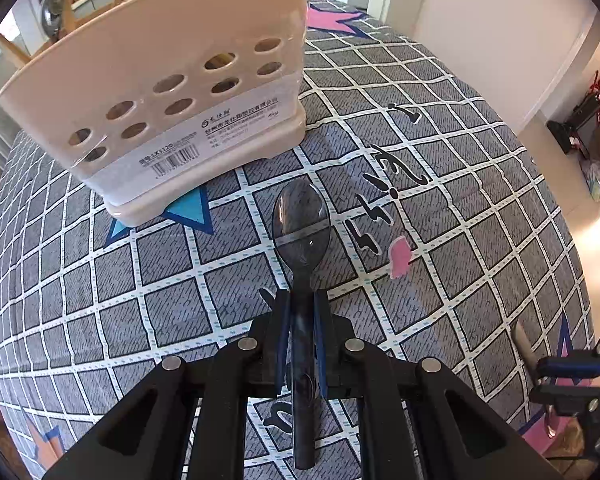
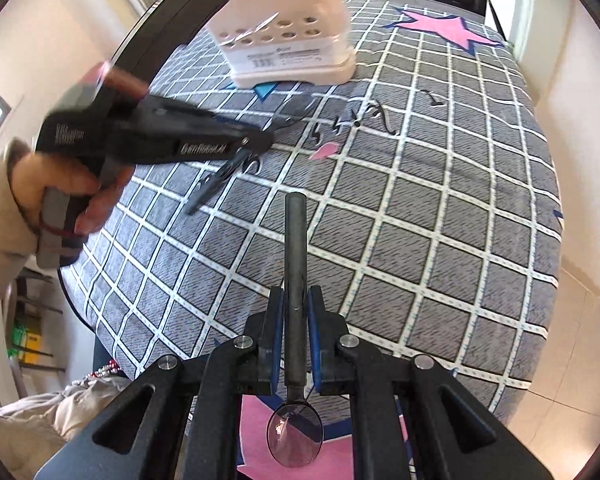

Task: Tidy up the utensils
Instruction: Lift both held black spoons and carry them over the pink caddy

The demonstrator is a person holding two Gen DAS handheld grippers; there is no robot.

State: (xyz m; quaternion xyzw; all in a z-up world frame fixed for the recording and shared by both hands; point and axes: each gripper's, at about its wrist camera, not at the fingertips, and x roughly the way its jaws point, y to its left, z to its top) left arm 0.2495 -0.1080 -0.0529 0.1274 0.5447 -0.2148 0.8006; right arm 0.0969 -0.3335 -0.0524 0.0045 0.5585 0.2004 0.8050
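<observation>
Here, spoon point(image 1: 301, 224) clamped between left gripper point(image 1: 300, 304) fingers, bowl forward

Holder label point(image 1: 204, 136) — "LX3120"; left gripper point(image 2: 274, 136) body — "GenRobot.AI".

My desk point(image 1: 440, 200), covered by a grey grid-patterned cloth with pink and blue stars, carries one beige perforated plastic utensil holder point(image 1: 172, 92) standing upright.
</observation>
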